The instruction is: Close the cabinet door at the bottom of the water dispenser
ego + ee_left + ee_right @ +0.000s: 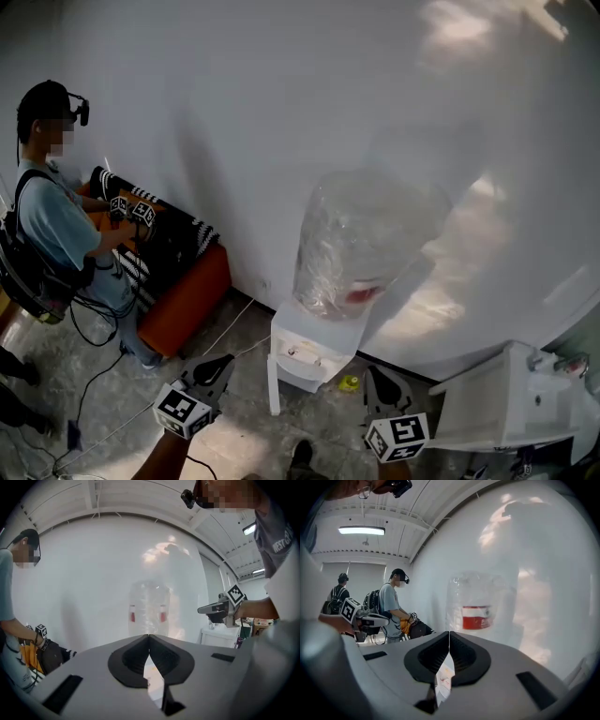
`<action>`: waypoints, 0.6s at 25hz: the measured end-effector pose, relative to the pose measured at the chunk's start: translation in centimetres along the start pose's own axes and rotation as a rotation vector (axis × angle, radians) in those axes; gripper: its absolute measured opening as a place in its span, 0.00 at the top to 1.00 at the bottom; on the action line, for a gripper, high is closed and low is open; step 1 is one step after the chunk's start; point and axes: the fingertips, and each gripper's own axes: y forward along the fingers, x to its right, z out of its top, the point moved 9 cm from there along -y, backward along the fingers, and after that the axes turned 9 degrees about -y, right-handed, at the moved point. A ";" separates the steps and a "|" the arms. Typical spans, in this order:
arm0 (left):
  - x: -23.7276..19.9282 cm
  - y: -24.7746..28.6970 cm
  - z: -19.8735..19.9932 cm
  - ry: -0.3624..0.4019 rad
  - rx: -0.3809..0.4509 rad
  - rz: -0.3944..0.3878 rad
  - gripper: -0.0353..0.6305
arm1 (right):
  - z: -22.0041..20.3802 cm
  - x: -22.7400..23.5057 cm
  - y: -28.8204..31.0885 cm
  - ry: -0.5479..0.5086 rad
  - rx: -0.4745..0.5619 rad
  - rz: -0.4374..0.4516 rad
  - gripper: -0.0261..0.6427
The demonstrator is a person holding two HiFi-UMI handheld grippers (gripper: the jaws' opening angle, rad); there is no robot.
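The white water dispenser [309, 349] stands against the curved white wall with a clear bottle [361, 244] on top. A narrow white panel [273, 384] sticks out at its lower left; it looks like the open cabinet door. My left gripper [221, 367] hovers left of that panel, shut and empty. My right gripper [379, 382] hangs to the dispenser's right, also shut with nothing in it. In the left gripper view the jaws [149, 635] meet in front of the bottle [149, 609]. The right gripper view shows its jaws [449, 633] meeting below the bottle [476, 609].
A person [56, 225] with their own grippers stands at an orange bench [183, 298] on the left. A white cabinet [516, 403] is at the right. A small yellow item [349, 382] and cables [94, 375] lie on the floor.
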 end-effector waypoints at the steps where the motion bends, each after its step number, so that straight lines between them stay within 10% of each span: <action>1: -0.4 0.5 -0.6 -0.007 -0.012 0.003 0.92 | -0.5 0.1 0.5 0.003 -0.011 0.003 0.92; 15: -4.1 7.2 -11.7 -0.080 -0.216 0.021 0.92 | -10.8 1.8 5.7 0.100 -0.142 -0.019 0.92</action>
